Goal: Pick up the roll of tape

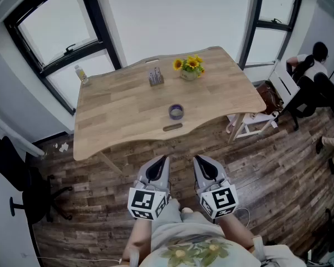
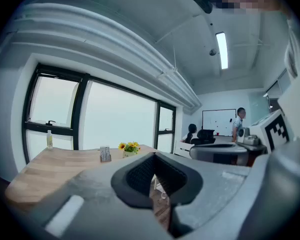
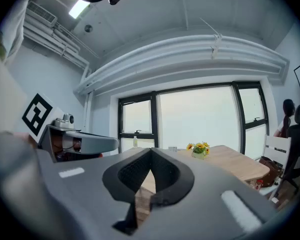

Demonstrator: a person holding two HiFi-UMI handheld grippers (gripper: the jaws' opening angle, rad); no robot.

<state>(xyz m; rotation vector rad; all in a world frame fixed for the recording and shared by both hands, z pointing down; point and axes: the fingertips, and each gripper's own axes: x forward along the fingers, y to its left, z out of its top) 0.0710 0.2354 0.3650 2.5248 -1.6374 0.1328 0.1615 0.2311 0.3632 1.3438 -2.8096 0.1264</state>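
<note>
While left gripper (image 1: 165,159) and right gripper (image 1: 196,159) hang closed, empty, tape roll (image 1: 176,112) seemingly near table (image 1: 122,115) edge

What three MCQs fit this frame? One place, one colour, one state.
1. Where on the table is the roll of tape?
A) middle, toward the front edge
B) far back edge
C) left corner

2. What colour are the flowers?
A) red
B) yellow
C) white

3. How is the right gripper?
A) wide open
B) shut on the roll of tape
C) shut, empty

Key:
1 A: the head view shows it midway across, just behind the front edge.
2 B: yellow blooms show in every view.
3 C: its own view shows the jaws together with nothing between them, and the roll of tape lies out on the table.
</note>
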